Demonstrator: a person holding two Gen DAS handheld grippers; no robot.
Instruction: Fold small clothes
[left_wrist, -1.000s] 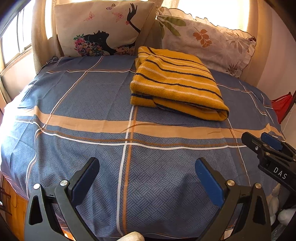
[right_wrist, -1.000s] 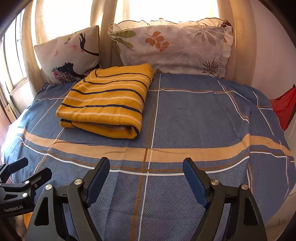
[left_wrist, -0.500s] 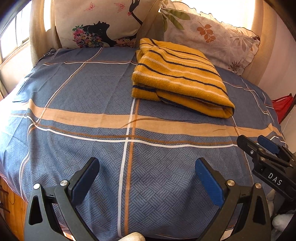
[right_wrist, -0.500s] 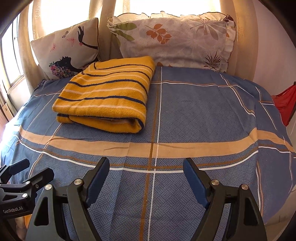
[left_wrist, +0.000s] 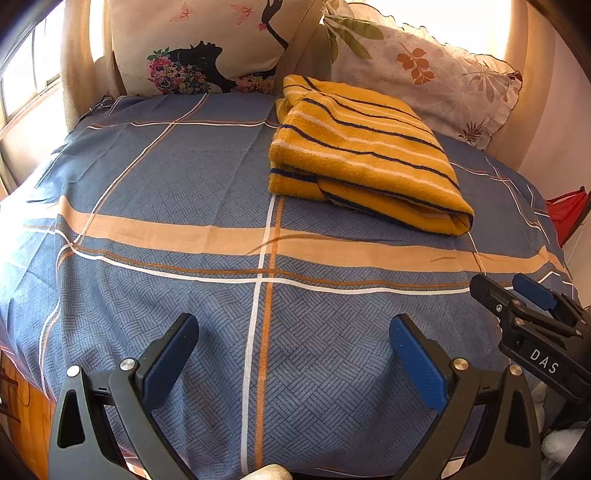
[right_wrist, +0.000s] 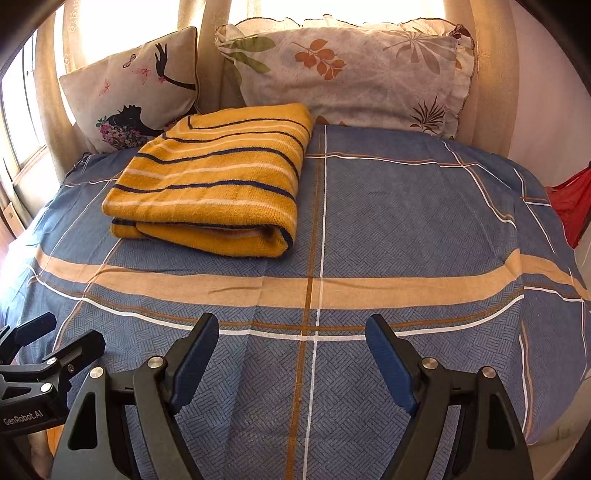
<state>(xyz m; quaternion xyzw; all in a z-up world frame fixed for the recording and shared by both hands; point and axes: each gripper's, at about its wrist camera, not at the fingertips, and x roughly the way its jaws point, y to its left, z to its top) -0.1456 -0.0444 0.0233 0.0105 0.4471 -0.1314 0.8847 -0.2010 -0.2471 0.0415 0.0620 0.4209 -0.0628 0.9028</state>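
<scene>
A folded mustard-yellow garment with navy and white stripes (left_wrist: 364, 155) lies on the far part of the bed, in front of the pillows. It also shows in the right wrist view (right_wrist: 212, 181), at the far left. My left gripper (left_wrist: 293, 345) is open and empty over the near part of the blue checked bedsheet (left_wrist: 147, 184). My right gripper (right_wrist: 291, 349) is open and empty over the near bedsheet (right_wrist: 406, 221). Each gripper stays well short of the garment. The right gripper shows at the right edge of the left wrist view (left_wrist: 524, 299); the left gripper shows at the left edge of the right wrist view (right_wrist: 48, 339).
Two pillows lean at the head of the bed: one with a woman's silhouette (left_wrist: 207, 44) and one with leaves (left_wrist: 436, 81). A red object (right_wrist: 572, 203) sits past the bed's right edge. A window (left_wrist: 22, 85) is on the left.
Both grippers have moved forward over the bed toward the folded garment, which now looks larger and nearer. Both stay open.
</scene>
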